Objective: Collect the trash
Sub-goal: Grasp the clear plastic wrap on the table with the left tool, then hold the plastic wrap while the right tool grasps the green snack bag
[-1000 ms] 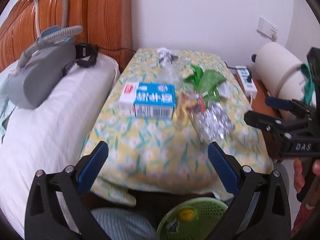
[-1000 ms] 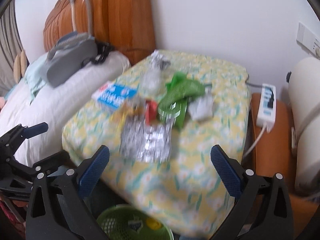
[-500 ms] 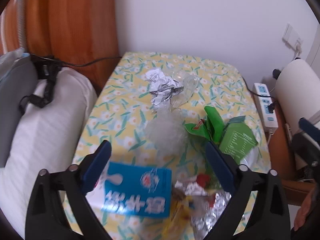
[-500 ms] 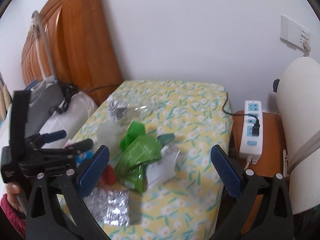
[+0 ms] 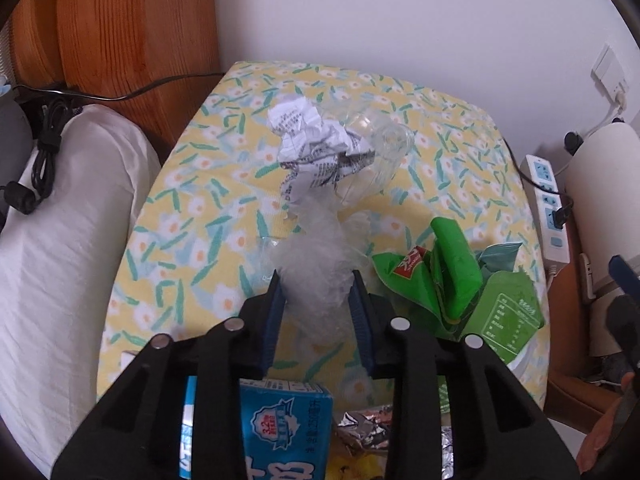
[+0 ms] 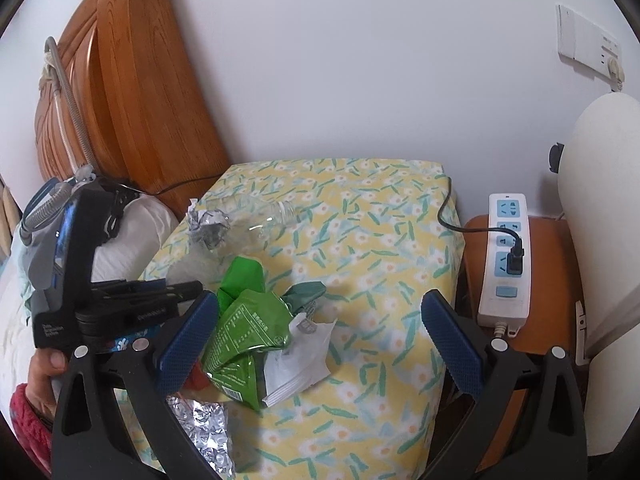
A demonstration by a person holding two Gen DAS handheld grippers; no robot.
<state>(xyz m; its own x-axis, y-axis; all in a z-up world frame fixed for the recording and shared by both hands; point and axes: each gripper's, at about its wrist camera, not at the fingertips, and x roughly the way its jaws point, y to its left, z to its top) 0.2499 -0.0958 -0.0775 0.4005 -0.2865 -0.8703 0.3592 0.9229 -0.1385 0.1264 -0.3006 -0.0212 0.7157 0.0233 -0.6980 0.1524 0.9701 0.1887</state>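
Trash lies on a table under a yellow flowered cloth (image 5: 440, 152). My left gripper (image 5: 317, 292) is shut on a crumpled clear plastic bag (image 5: 316, 256). Beyond it lie a crumpled printed paper (image 5: 312, 144) and a clear plastic bottle (image 5: 376, 160) on its side. Green snack wrappers (image 5: 456, 276) lie to the right, a blue milk carton (image 5: 280, 432) and foil wrapper (image 5: 360, 432) below. My right gripper (image 6: 316, 340) is open above the green wrappers (image 6: 248, 320) and a white torn packet (image 6: 300, 360); the left gripper (image 6: 120, 304) shows at its left.
A white pillow (image 5: 52, 240) with a black cable and a wooden headboard (image 5: 112, 28) are on the left. A white power strip (image 6: 506, 260) lies on a brown stool (image 6: 560, 280) to the right, beside a white cylindrical appliance (image 6: 608, 240).
My left gripper moved forward over the table and closed on the clear plastic bag. My right gripper moved forward and now hovers open over the green wrappers.
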